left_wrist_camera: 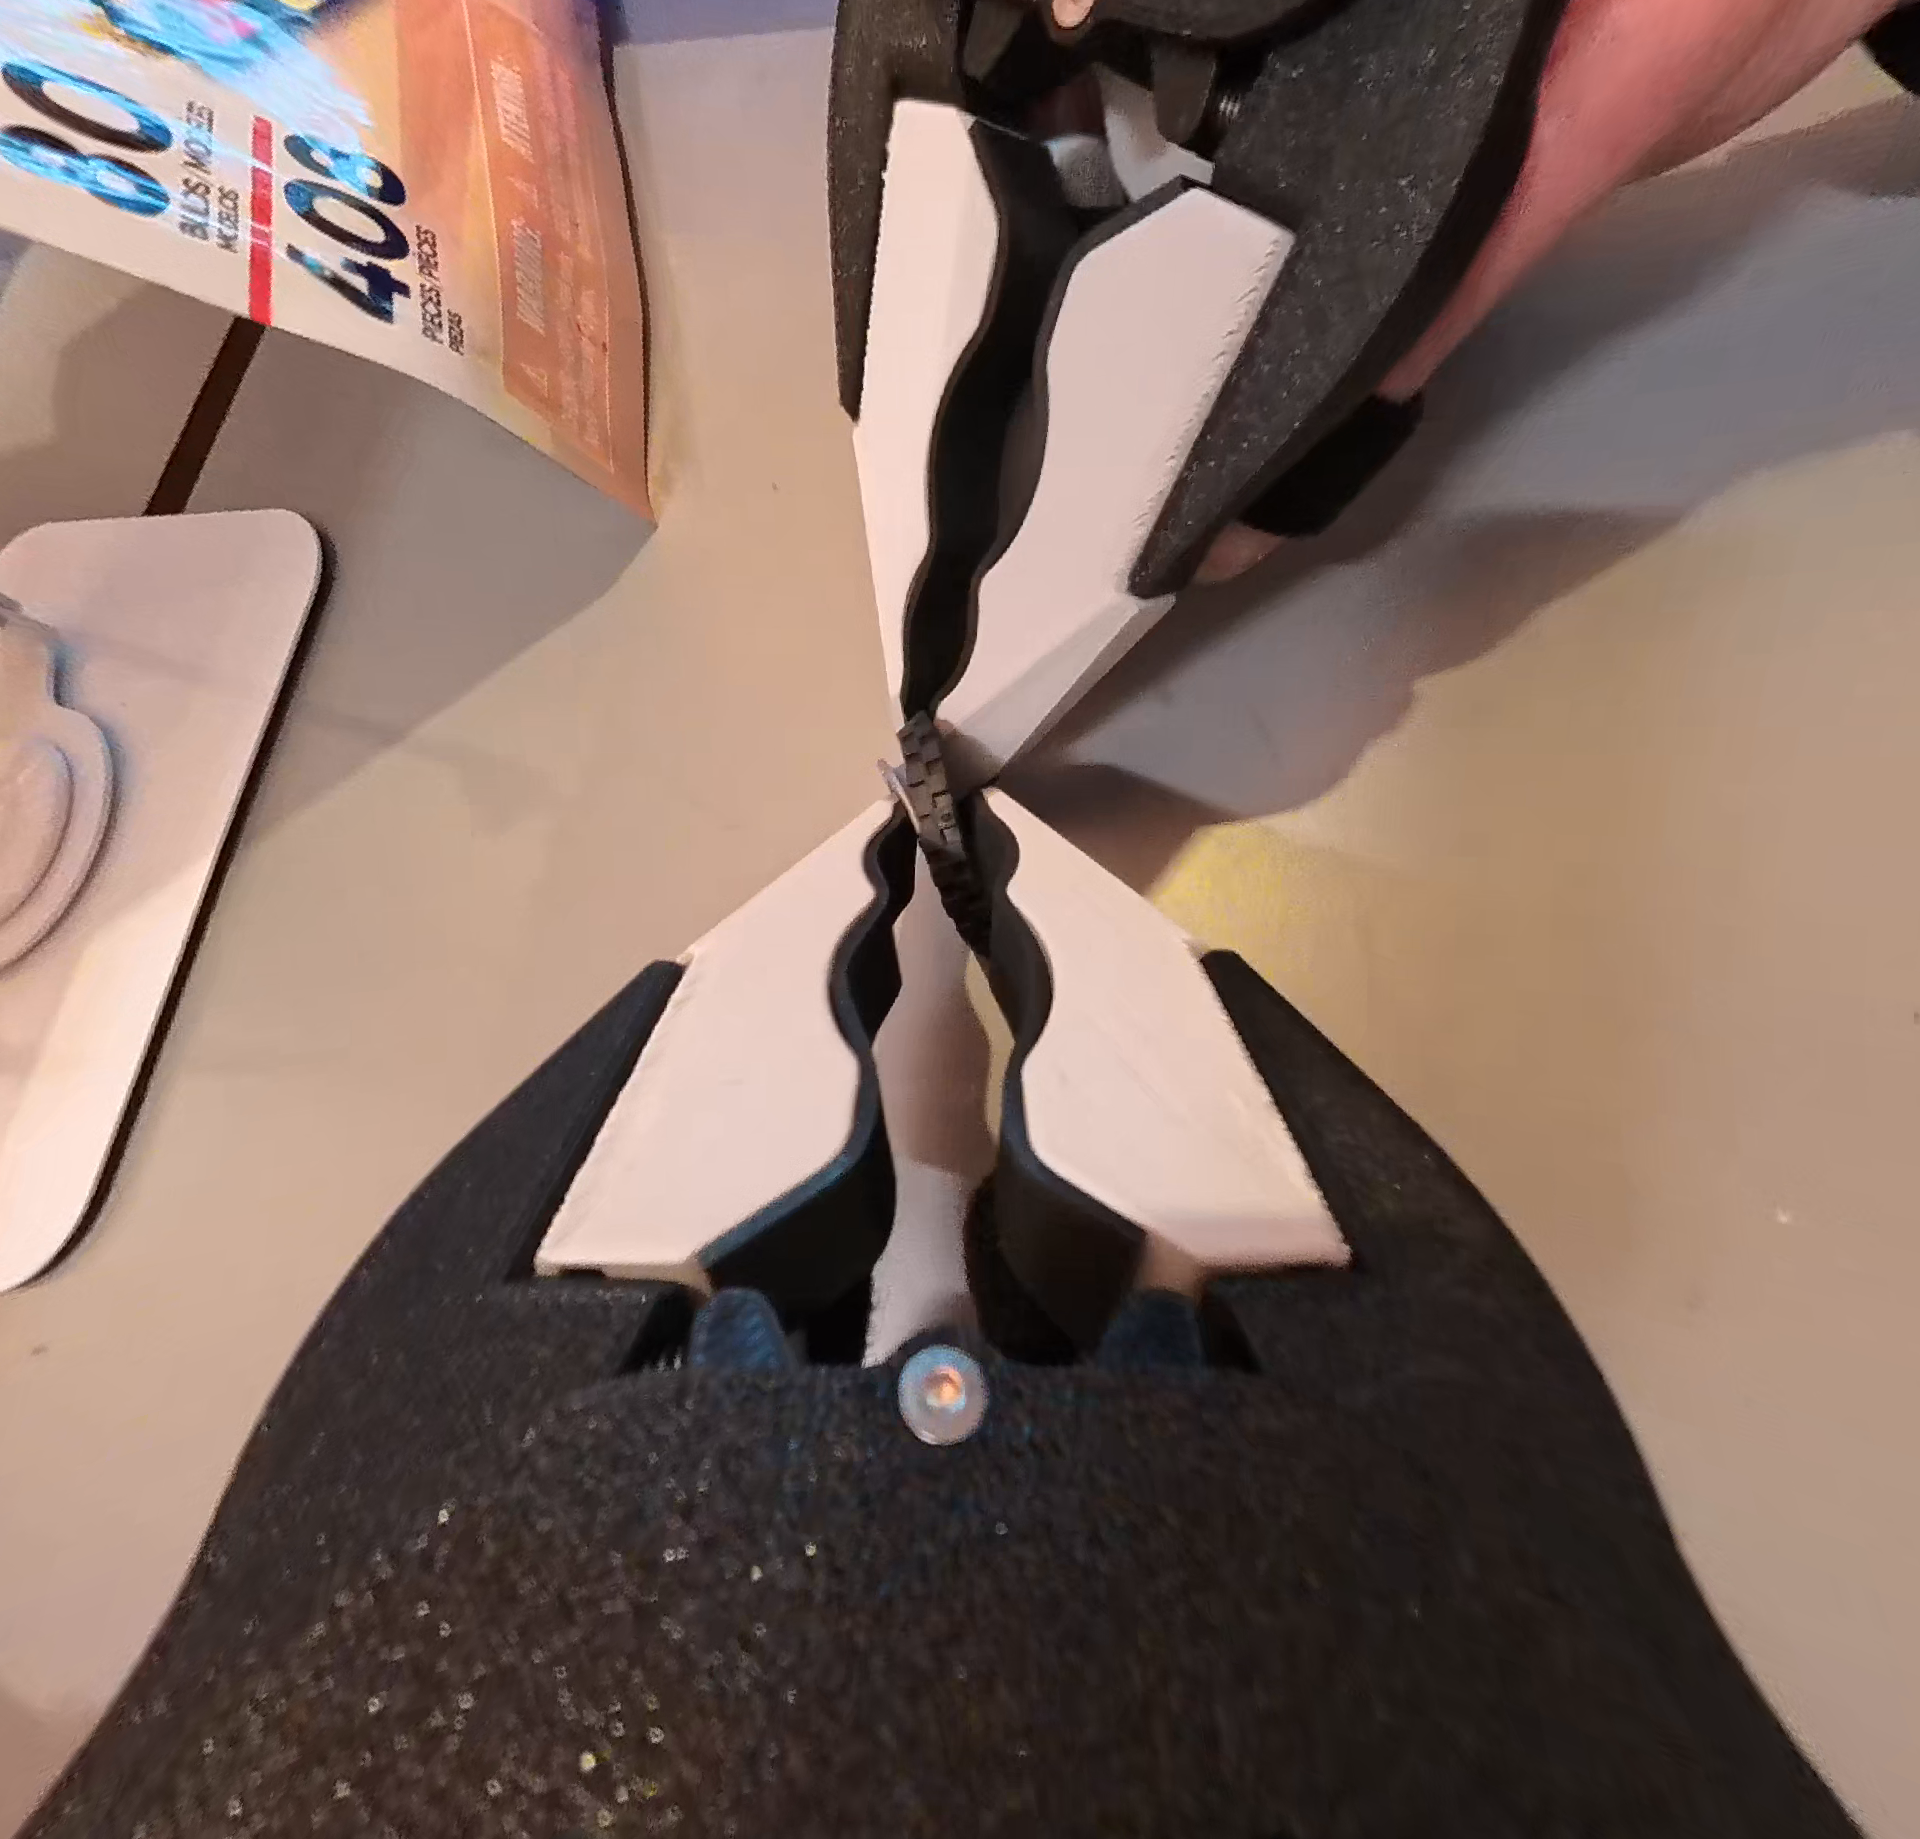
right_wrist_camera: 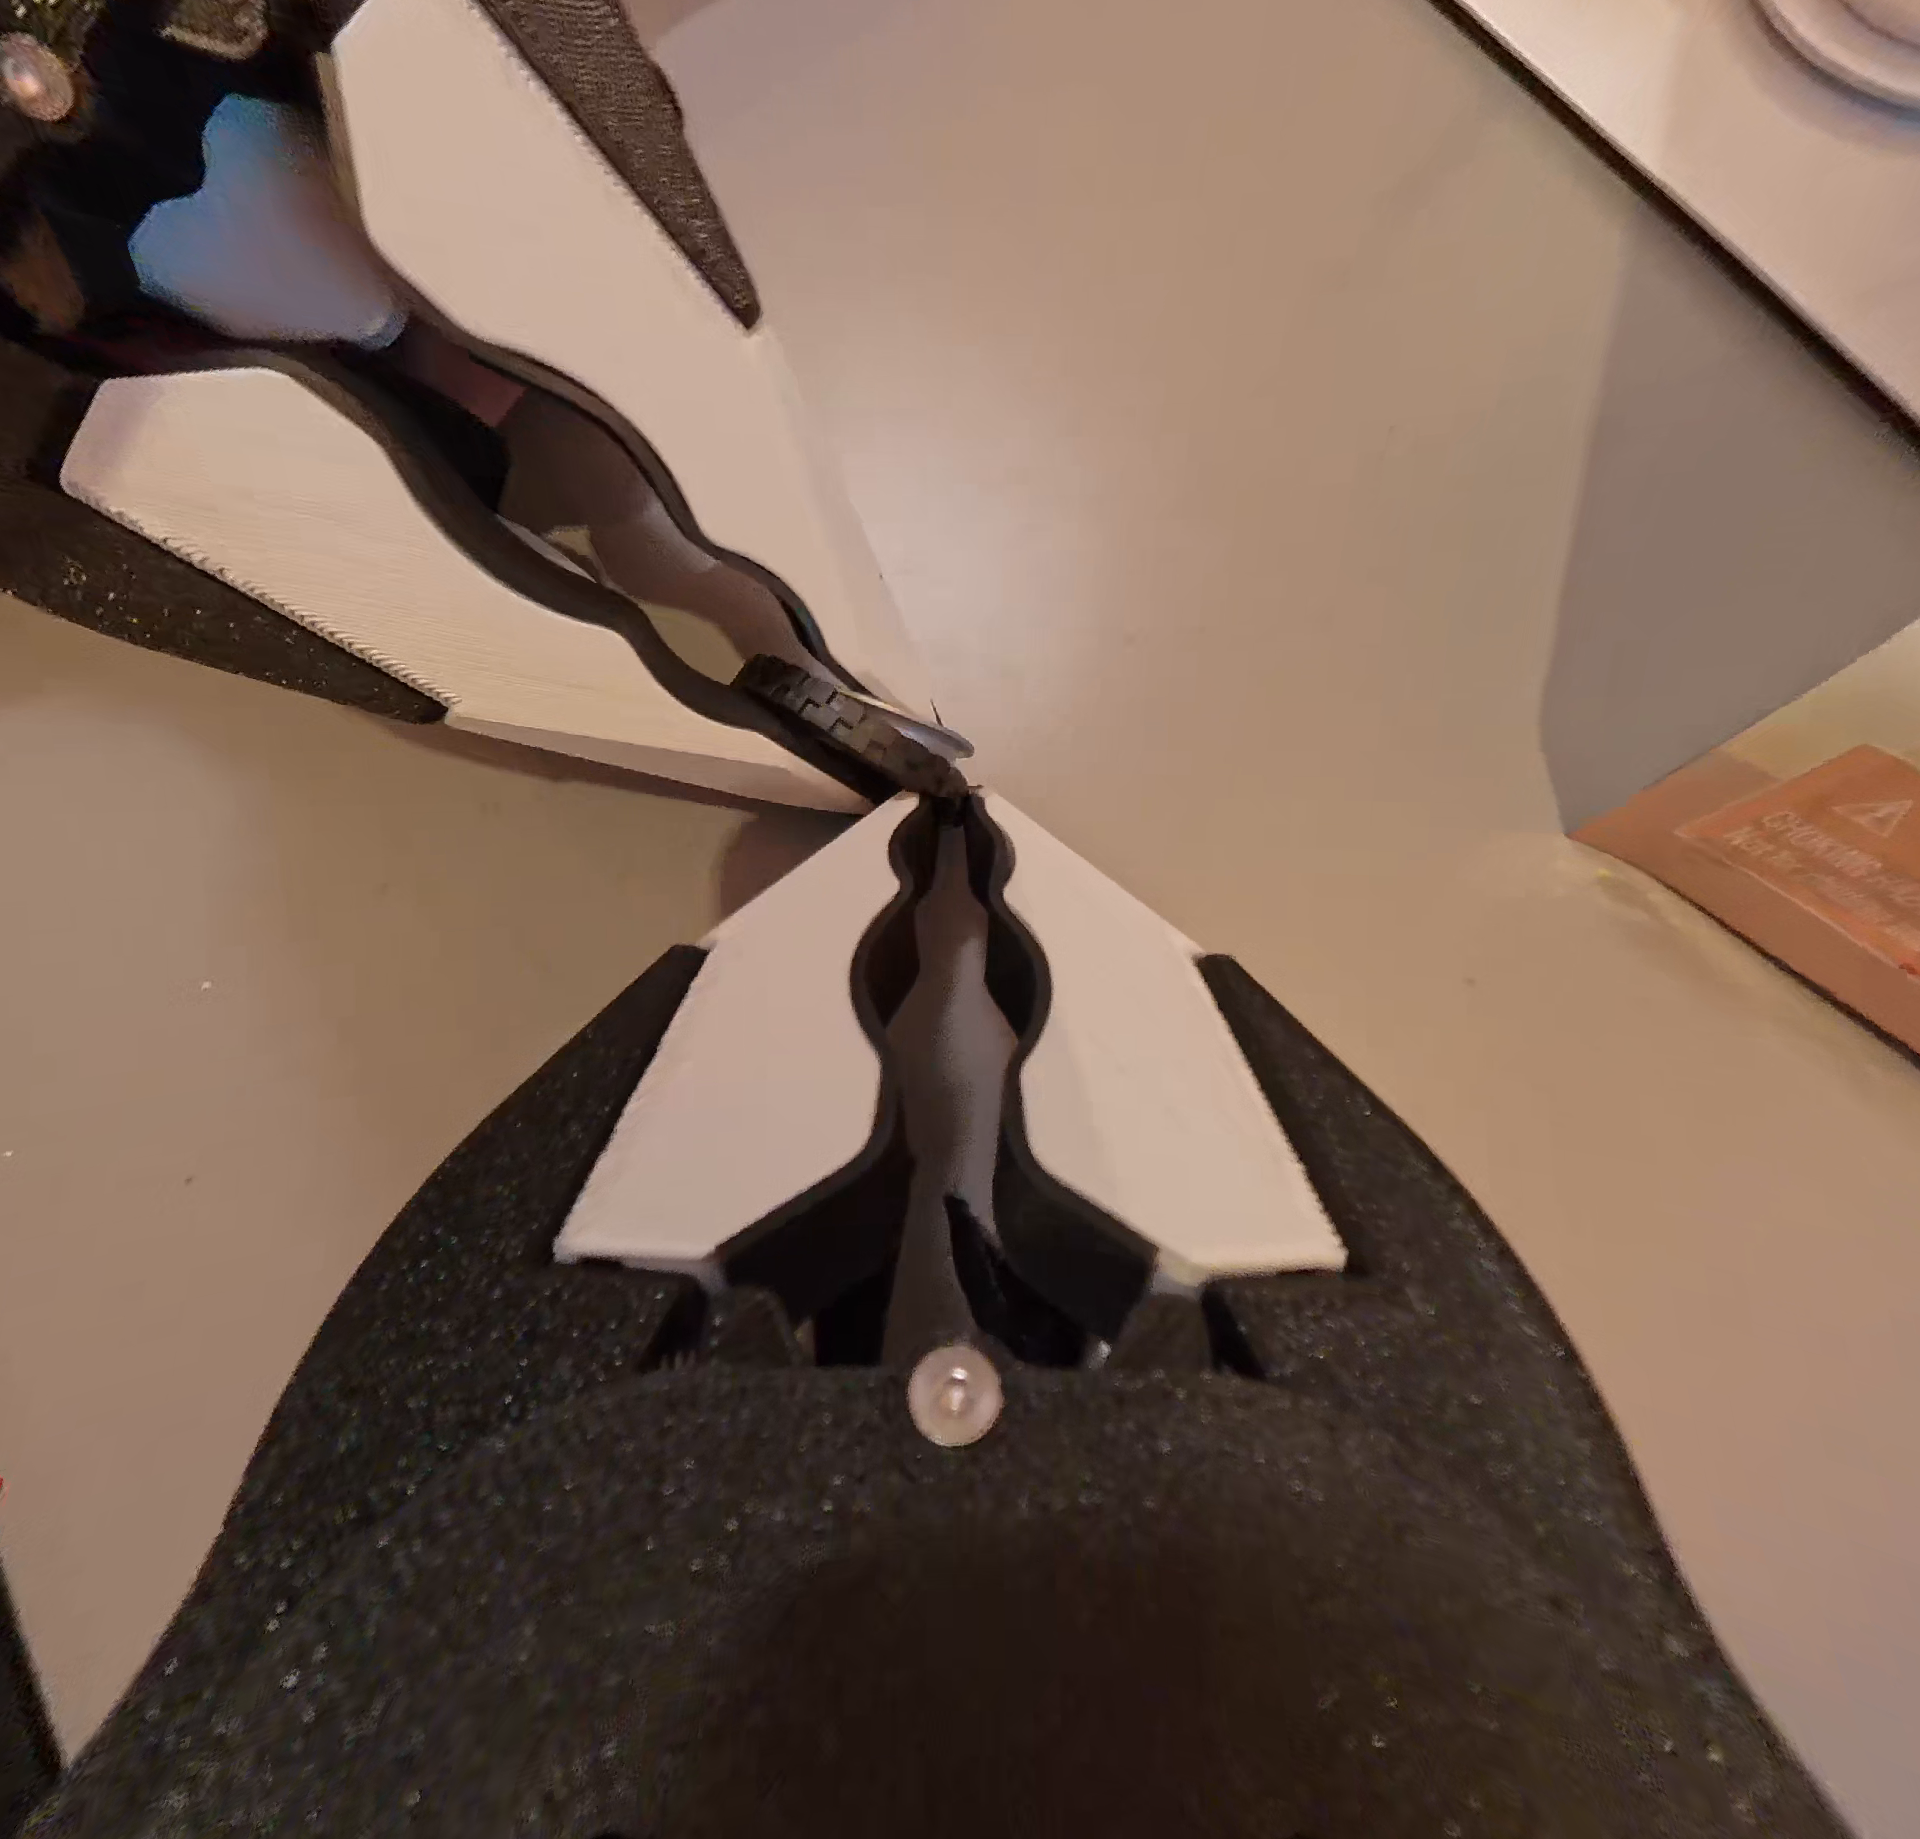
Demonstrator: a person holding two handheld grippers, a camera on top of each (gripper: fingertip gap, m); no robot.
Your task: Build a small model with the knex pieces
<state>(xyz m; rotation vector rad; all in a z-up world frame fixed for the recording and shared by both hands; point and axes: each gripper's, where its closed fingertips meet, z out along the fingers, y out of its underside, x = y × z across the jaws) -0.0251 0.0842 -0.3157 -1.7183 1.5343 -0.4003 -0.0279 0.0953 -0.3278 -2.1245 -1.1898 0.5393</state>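
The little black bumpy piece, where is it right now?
The black toothed piece is pinched between the tips of the left gripper and the right gripper, held above the beige table, in the middle of both views.

Opposed close wrist views, shared fingertips

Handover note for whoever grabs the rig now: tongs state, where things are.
Left tongs: shut on the small black toothed part, which runs back between their pads.
Right tongs: shut, tips pinching the far end of the same part. A thin silvery bit sticks out where the tips meet.
Both sets meet tip to tip above the beige table.
Nearby: printed box and white card with clear blister, neither touched.
Done or left: cannot tell from these views.
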